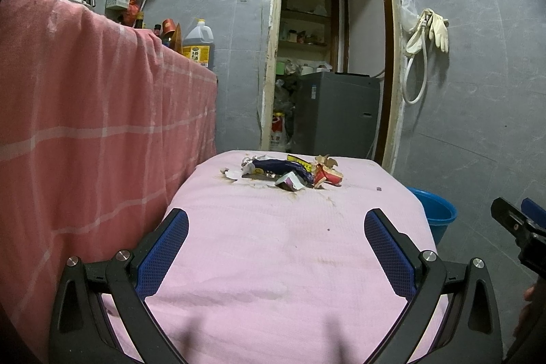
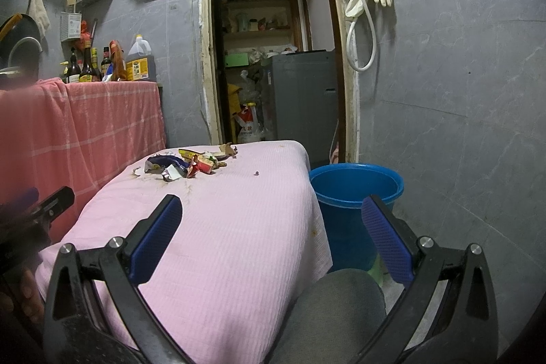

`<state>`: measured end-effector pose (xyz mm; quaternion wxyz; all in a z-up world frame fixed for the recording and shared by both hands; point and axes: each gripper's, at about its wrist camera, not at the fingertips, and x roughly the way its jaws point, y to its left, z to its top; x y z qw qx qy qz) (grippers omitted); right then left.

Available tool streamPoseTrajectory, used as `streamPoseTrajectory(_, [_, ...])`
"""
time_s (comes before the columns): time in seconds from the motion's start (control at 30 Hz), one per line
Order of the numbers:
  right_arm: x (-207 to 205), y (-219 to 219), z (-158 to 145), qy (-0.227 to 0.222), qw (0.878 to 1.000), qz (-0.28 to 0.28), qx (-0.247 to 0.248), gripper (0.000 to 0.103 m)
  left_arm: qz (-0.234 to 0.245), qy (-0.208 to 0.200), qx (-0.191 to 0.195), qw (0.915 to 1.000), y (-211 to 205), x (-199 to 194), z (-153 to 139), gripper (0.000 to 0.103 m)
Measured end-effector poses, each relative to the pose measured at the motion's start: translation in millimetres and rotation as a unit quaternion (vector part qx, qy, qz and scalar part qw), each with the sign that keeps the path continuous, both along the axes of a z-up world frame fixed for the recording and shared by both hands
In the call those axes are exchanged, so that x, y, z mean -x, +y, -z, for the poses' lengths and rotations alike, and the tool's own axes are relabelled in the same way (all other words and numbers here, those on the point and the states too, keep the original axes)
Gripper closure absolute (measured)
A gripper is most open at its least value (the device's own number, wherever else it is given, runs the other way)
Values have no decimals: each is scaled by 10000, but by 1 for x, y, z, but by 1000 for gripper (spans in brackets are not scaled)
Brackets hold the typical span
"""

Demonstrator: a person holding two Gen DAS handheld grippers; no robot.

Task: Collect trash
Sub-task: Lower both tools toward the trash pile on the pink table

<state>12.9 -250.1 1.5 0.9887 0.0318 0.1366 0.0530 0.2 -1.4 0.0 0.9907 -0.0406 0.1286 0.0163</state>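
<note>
1. Your left gripper and right gripper both hover with jaws spread wide, empty.
2. The trash pile lies at the pink-covered bench's far end.
3. The blue bucket stands just beside the bench.

A loose heap of trash lies at the far end of the pink-covered table: a crumpled dark blue and yellow wrapper, torn red carton pieces, silver foil and white paper scraps. A blue bucket stands upright and open on the floor just beside the table's right edge
</note>
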Motion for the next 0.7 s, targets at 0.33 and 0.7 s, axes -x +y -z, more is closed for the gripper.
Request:
streamPoseTrajectory(0.33, [-24,6,-18,-272,9993,-232,-113,0,-338,-42,-101,9994,21,-32,-17,2])
streamPoseTrajectory(0.7, [-63,14,-43,-751,9955,-578,-13,0,-496,-79,-61,9987,38,-79,-40,2])
